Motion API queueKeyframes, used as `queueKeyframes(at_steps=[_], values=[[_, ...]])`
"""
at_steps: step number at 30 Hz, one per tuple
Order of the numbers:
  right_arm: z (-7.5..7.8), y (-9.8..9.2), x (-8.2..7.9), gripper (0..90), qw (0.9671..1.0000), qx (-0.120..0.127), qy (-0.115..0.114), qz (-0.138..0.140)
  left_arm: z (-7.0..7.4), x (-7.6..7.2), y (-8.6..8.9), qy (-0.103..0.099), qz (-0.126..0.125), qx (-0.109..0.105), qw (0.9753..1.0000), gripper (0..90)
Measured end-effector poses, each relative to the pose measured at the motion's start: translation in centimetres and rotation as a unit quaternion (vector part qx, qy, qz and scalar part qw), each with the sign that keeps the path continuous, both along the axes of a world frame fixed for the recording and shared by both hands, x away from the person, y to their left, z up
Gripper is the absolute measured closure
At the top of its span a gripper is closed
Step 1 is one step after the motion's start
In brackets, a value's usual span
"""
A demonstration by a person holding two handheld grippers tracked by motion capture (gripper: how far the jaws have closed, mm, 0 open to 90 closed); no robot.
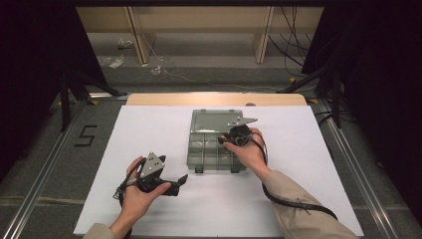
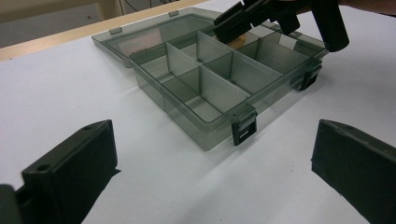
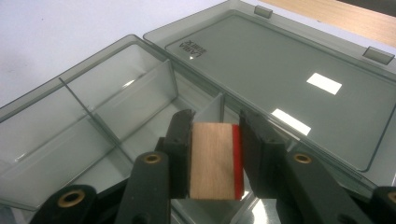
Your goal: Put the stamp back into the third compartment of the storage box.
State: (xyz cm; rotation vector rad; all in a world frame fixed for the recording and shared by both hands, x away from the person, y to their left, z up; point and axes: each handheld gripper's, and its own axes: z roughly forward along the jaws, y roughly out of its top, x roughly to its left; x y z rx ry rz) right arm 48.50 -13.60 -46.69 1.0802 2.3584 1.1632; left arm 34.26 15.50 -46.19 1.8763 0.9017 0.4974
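**Wooden block held over the open box**

The wooden block (image 3: 212,160) is small and flat, with a light brown face where the grain runs up and down, and one red edge on its right side. It sits at the lower centre of the right gripper view, pinched between the two black jaws of the right gripper (image 3: 214,158), which press on its left and right sides. Behind it is the box (image 3: 93,116), grey and transparent, divided into compartments by thin walls. Its lid (image 3: 289,88) lies open and flat at the upper right.

In the high view the right gripper (image 1: 238,135) is over the right part of the box (image 1: 201,149), at the centre of the white table (image 1: 149,124). The left gripper (image 1: 171,185) rests at the lower left, with jaws spread wide and nothing between them.
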Motion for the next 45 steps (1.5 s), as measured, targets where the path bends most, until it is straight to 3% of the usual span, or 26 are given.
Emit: queueKeyframes(at_steps=[12, 20, 29, 45], values=[[0.7, -0.3, 0.2, 51.8, 0.9998, 0.02, -0.006, -0.005, 0.0, 0.0, 0.0, 0.0, 0.0, -0.001, 1.0, 0.0], [2.0, -1.5, 0.5, 41.9, 0.9984, 0.043, -0.023, -0.029, 0.0, 0.0, 0.0, 0.0, 0.0, -0.001, 1.0, 0.0], [2.7, -3.2, 1.2, 30.0, 0.9965, 0.048, -0.031, -0.06, 0.0, 0.1, 0.1, 0.001, -0.001, -0.004, 1.0, 0.0], [3.5, -5.1, 1.8, 28.4, 0.9947, 0.061, -0.03, -0.077, -0.1, 0.1, 0.1, 0.001, -0.003, -0.006, 1.0, 0.0]])
